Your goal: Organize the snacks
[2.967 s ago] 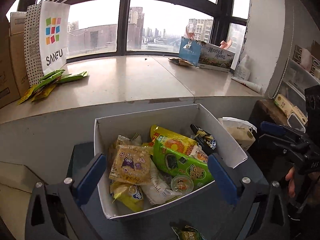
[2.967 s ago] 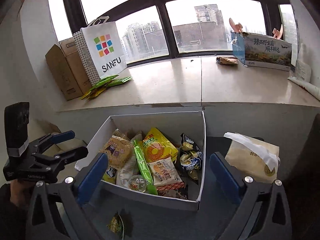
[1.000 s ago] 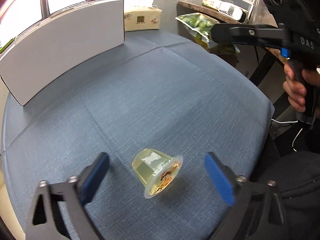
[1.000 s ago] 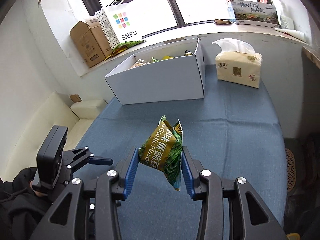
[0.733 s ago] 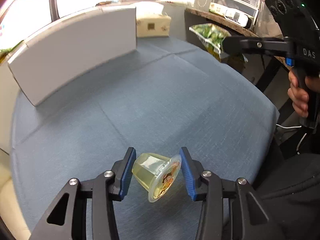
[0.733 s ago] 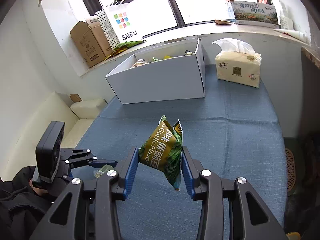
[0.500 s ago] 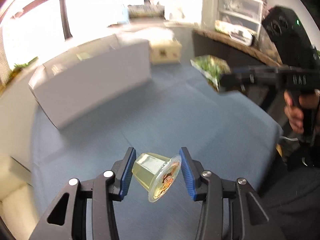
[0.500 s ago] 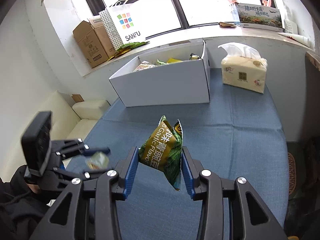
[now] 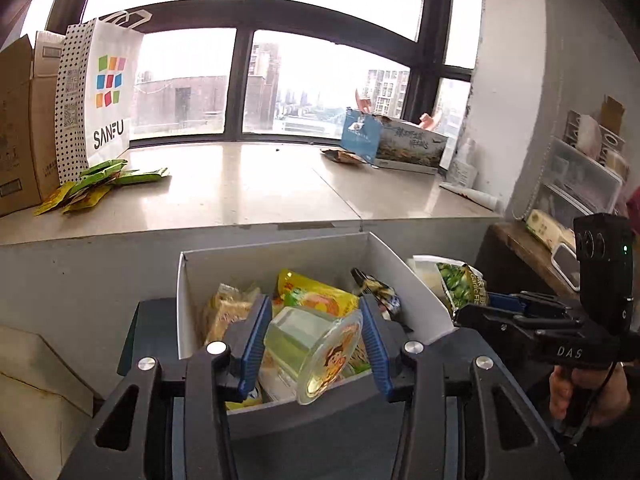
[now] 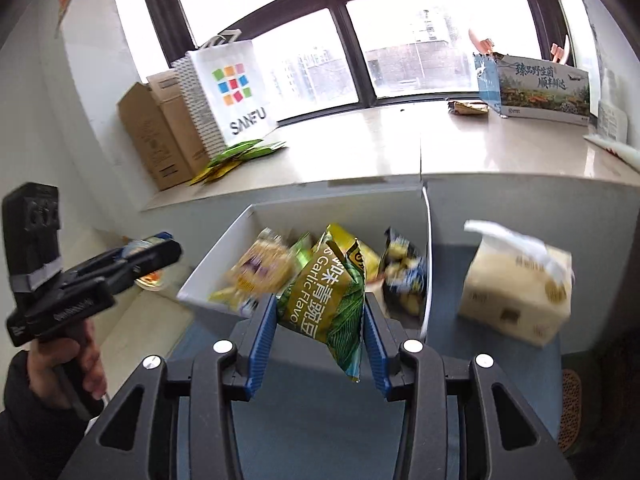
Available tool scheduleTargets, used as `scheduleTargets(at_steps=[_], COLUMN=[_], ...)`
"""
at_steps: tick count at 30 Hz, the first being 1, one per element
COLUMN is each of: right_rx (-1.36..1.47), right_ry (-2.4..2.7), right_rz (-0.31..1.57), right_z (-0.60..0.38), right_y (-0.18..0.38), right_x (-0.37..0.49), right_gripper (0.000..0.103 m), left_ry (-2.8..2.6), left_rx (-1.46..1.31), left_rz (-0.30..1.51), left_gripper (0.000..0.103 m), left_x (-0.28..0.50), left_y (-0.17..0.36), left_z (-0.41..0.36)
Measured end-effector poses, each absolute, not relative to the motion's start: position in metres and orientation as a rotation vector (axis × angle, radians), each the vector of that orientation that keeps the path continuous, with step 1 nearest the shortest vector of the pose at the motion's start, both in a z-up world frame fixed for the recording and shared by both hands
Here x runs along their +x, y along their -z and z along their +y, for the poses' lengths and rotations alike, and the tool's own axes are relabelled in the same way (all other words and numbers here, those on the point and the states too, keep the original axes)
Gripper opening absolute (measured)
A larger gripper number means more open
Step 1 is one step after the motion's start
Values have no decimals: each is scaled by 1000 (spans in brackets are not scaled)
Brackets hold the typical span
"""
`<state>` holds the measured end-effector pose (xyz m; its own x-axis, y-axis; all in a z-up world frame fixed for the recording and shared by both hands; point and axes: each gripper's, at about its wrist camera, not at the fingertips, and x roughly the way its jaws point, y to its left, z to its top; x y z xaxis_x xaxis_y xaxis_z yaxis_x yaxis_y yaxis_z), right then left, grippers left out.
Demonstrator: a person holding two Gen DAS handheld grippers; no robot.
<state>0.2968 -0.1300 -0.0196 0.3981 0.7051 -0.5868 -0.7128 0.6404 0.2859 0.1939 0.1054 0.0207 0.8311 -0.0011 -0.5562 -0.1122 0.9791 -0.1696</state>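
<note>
Below the window ledge, on the blue counter (image 9: 160, 312), the white box (image 9: 404, 276) is lying just ahead of both tongs, the left tongs (image 9: 314, 350) clamping the jelly cup (image 9: 308, 354) over its near edge, the right tongs (image 10: 320, 334) gripping the green pea bag (image 10: 328, 304).

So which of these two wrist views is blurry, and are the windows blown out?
Right wrist view: motion blur smears the snacks in the white box and the tissue pack, while the green garlic pea bag in the right gripper stays sharp. Left wrist view: mostly sharp, jelly cup included. Both: the window panes are overexposed and fisheye bends the frames.
</note>
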Motion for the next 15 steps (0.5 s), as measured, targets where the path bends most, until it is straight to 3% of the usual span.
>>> scheduleTargets(at_steps=[4,5,6,7,8,15], right_rx=[-41,-74,-99,-112,-115,-228], right_ry=[-882,-881,-865,-835,-811,-685], right_rz=[778,797,824,841,842,738], right_z=[-100,-92,-86,-84,-84,-109], right_y=[18,20,24,27,29,25], right_x=[336,344,351,357,359,350], right_gripper=[53,59,81,100,103,103], left_ry=[-108,-110,-109,-121,-134,-161], left_rx=[-170,-165,-166,-166,-160,-90], left_rz=[619,629,647,654,650,601], left_gripper=[54,76,103,103,103,103], left_x=[229,235,239,238,236,208], left_y=[-21,-19,-14,-10,-7,-11], left_z=[121,124,126,126,126,107])
